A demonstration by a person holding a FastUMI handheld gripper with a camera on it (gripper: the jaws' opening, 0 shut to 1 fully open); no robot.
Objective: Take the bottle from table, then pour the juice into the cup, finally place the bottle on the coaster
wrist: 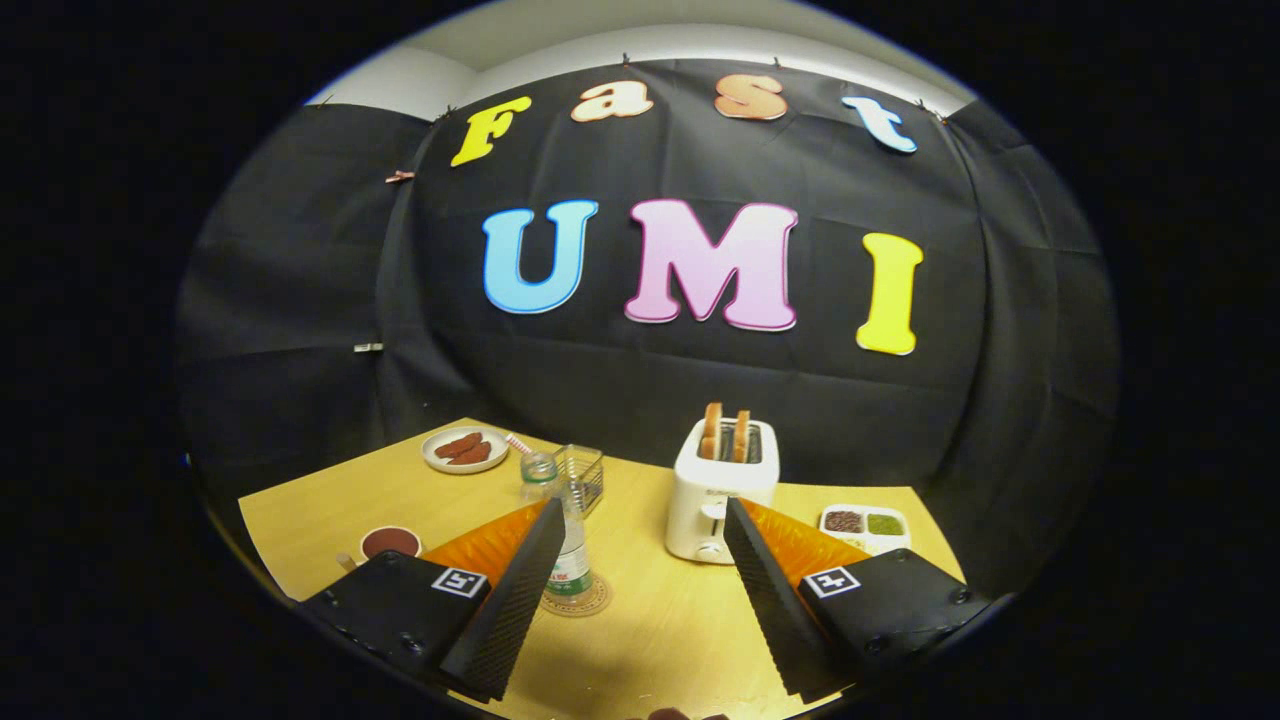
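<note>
Standing on the coaster (578, 600), the bottle (566, 545) is looking already parked, so you are seeming to be at the tail of the job rather than the start. You are holding the gripper (640, 540) with its jaws spread wide and gripping nothing; the bottle is sitting just beside the inner face of the left finger, partly hidden by it, and I cannot tell whether it is touching that finger, though the right finger is well apart from it. Judging from that, the release is looking done and what is left for you is little more than backing away without knocking the bottle.

Behind the bottle, toward the far edge of the bench (640, 640), a clear cup (540, 473) with a striped straw is standing next to a small wire basket (583, 474). Whether juice is sitting in that cup is too small for me to tell, so I am not vouching for the pour.

A plate of sausages (465, 449) is lying near the far left corner, a small dish of dark sauce (390, 542) is resting near the left edge, a white toaster (722, 488) with two slices up is standing beyond the right finger, and a two-part tray (865, 524) of grains is lying toward the right edge.

As for writing, the bottle is wearing a green-and-white label with a touch of red, but its print is too small to read; the toaster is showing a faint mark I cannot make out either.
</note>
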